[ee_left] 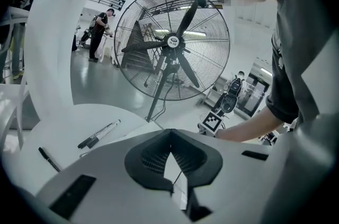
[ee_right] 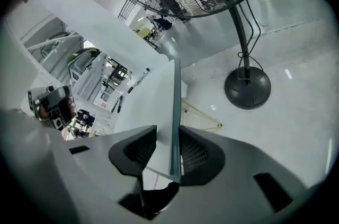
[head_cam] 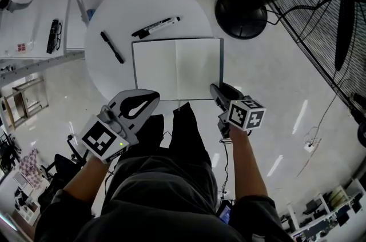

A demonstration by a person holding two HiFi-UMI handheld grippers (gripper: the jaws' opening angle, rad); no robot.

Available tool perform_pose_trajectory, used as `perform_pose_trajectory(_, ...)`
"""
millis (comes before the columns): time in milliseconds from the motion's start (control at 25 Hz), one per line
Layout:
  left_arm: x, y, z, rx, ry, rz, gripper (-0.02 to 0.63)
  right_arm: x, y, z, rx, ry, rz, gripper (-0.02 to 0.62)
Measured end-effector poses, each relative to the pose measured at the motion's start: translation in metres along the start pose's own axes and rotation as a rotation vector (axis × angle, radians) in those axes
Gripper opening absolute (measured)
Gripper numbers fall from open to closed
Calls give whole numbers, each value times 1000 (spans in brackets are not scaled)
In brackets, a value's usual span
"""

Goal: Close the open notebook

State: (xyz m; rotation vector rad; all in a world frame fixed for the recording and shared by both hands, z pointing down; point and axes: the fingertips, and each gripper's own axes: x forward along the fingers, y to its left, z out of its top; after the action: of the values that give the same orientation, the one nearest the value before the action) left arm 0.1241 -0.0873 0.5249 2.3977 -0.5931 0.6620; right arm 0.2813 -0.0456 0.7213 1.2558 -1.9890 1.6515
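Note:
The open notebook lies flat on the round white table, blank pages up, with a dark cover edge on its right. My right gripper is at the notebook's near right corner. In the right gripper view the thin dark cover edge runs between the jaws of the right gripper. One pad sits close to the cover, while a gap shows on the page side. My left gripper hovers off the table's near left edge; its tips meet with nothing held in the left gripper view.
A black-and-white marker and a black pen lie on the table beyond and left of the notebook. A big floor fan with a round black base stands to the right. A white bench with glasses is at the left.

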Motion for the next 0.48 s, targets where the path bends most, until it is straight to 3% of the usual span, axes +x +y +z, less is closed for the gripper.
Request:
perform_pose_trajectory(200, -11, -3, 2, 8, -25, -6, 15, -10, 9, 6, -18, -37, -29, 81)
perform_pose_trajectory(480, -36, -6, 8, 21, -69, -8, 15, -27, 34, 16, -41, -85, -46, 51)
